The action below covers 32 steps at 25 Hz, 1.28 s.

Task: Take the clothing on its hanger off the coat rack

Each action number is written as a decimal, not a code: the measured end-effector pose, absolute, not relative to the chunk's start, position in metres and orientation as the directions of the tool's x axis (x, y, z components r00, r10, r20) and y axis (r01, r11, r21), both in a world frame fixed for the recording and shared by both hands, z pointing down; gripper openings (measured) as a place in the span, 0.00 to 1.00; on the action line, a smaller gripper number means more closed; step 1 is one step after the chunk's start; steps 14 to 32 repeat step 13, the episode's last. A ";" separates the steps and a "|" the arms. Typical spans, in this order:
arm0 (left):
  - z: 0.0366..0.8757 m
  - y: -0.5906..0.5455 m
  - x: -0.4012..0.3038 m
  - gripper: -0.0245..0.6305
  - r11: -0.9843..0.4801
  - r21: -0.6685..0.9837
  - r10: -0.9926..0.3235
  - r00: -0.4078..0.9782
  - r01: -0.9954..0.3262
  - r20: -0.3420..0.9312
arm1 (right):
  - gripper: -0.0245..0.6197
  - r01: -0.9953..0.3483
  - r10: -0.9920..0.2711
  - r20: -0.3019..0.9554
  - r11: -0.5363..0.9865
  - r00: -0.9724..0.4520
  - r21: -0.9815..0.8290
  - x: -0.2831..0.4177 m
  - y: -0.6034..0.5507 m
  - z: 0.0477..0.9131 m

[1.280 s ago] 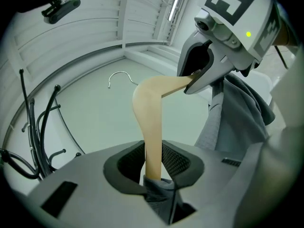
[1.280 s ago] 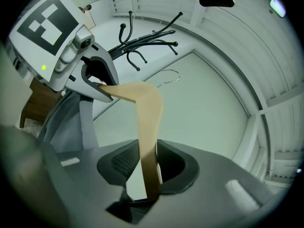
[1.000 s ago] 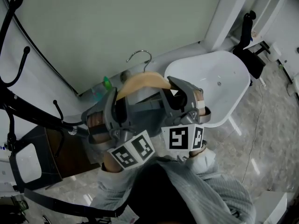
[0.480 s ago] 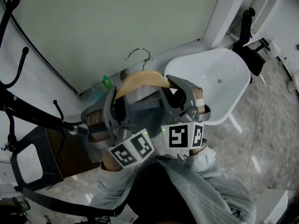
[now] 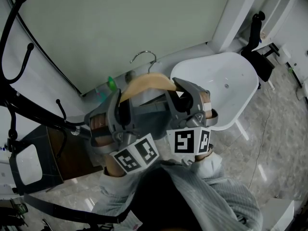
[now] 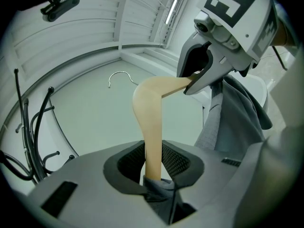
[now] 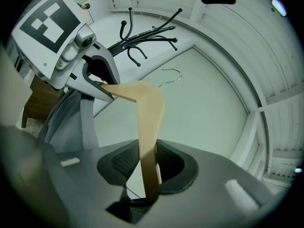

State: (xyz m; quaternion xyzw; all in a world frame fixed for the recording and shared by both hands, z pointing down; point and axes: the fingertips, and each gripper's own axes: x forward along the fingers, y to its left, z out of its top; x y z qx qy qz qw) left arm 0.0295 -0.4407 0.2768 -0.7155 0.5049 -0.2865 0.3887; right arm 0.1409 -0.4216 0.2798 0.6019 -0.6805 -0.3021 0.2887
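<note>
A pale wooden hanger (image 5: 144,83) with a metal hook (image 5: 144,57) is held level in the air, its hook free of the black coat rack (image 5: 14,57) at the left. Grey clothing (image 5: 149,112) hangs from it between the grippers. My left gripper (image 5: 122,109) is shut on the hanger's left arm (image 6: 151,127), with cloth bunched at its jaws (image 6: 159,191). My right gripper (image 5: 180,99) is shut on the right arm (image 7: 149,127). The left gripper view shows the right gripper (image 6: 204,77), and the right gripper view shows the left gripper (image 7: 97,82) and the rack's hooks (image 7: 147,39).
A white tub-shaped chair (image 5: 226,85) stands at the right, a black office chair (image 5: 257,57) beyond it. A pale green wall is ahead. A dark wooden cabinet (image 5: 72,158) sits by the rack's base, a green bottle (image 5: 110,84) on the floor by the wall.
Both grippers keep the same hold on the hanger. The head view has shifted slightly, so the rack shows a little further right.
</note>
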 end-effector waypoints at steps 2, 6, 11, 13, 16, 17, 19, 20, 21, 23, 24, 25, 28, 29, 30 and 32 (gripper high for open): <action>0.276 -0.440 0.030 0.19 -0.185 -0.847 -0.946 0.325 -0.498 0.015 | 0.20 -0.645 -0.994 0.025 0.090 -0.110 0.759 0.141 -0.421 0.278; 0.275 -0.439 0.030 0.19 -0.182 -0.850 -0.947 0.321 -0.495 0.016 | 0.20 -0.643 -0.993 0.022 0.093 -0.117 0.760 0.141 -0.422 0.277; 0.270 -0.437 0.031 0.19 -0.174 -0.852 -0.948 0.319 -0.494 0.009 | 0.20 -0.644 -0.992 0.016 0.092 -0.122 0.760 0.142 -0.421 0.273; 0.268 -0.436 0.031 0.19 -0.171 -0.851 -0.948 0.319 -0.496 0.004 | 0.20 -0.644 -0.992 0.012 0.090 -0.124 0.760 0.143 -0.419 0.271; 0.268 -0.436 0.031 0.19 -0.171 -0.851 -0.948 0.319 -0.496 0.004 | 0.20 -0.644 -0.992 0.012 0.090 -0.124 0.760 0.143 -0.419 0.271; 0.268 -0.436 0.031 0.19 -0.171 -0.851 -0.948 0.319 -0.496 0.004 | 0.20 -0.644 -0.992 0.012 0.090 -0.124 0.760 0.143 -0.419 0.271; 0.268 -0.436 0.031 0.19 -0.171 -0.851 -0.948 0.319 -0.496 0.004 | 0.20 -0.644 -0.992 0.012 0.090 -0.124 0.760 0.143 -0.419 0.271; 0.268 -0.436 0.031 0.19 -0.171 -0.851 -0.948 0.319 -0.496 0.004 | 0.20 -0.644 -0.992 0.012 0.090 -0.124 0.760 0.143 -0.419 0.271; 0.268 -0.436 0.031 0.19 -0.171 -0.851 -0.948 0.319 -0.496 0.004 | 0.20 -0.644 -0.992 0.012 0.090 -0.124 0.760 0.143 -0.419 0.271; 0.268 -0.436 0.031 0.19 -0.171 -0.851 -0.948 0.319 -0.496 0.004 | 0.20 -0.644 -0.992 0.012 0.090 -0.124 0.760 0.143 -0.419 0.271; 0.268 -0.436 0.031 0.19 -0.171 -0.851 -0.948 0.319 -0.496 0.004 | 0.20 -0.644 -0.992 0.012 0.090 -0.124 0.760 0.143 -0.419 0.271; 0.268 -0.436 0.031 0.19 -0.171 -0.851 -0.948 0.319 -0.496 0.004 | 0.20 -0.644 -0.992 0.012 0.090 -0.124 0.760 0.143 -0.419 0.271; 0.268 -0.436 0.031 0.19 -0.171 -0.851 -0.948 0.319 -0.496 0.004 | 0.20 -0.644 -0.992 0.012 0.090 -0.124 0.760 0.143 -0.419 0.271; 0.268 -0.436 0.031 0.19 -0.171 -0.851 -0.948 0.319 -0.496 0.004 | 0.20 -0.644 -0.992 0.012 0.090 -0.124 0.760 0.143 -0.419 0.271; 0.268 -0.436 0.031 0.19 -0.171 -0.851 -0.948 0.319 -0.496 0.004 | 0.20 -0.644 -0.992 0.012 0.090 -0.124 0.760 0.143 -0.419 0.271; 0.268 -0.436 0.031 0.19 -0.171 -0.851 -0.948 0.319 -0.496 0.004 | 0.20 -0.644 -0.992 0.012 0.090 -0.124 0.760 0.143 -0.419 0.271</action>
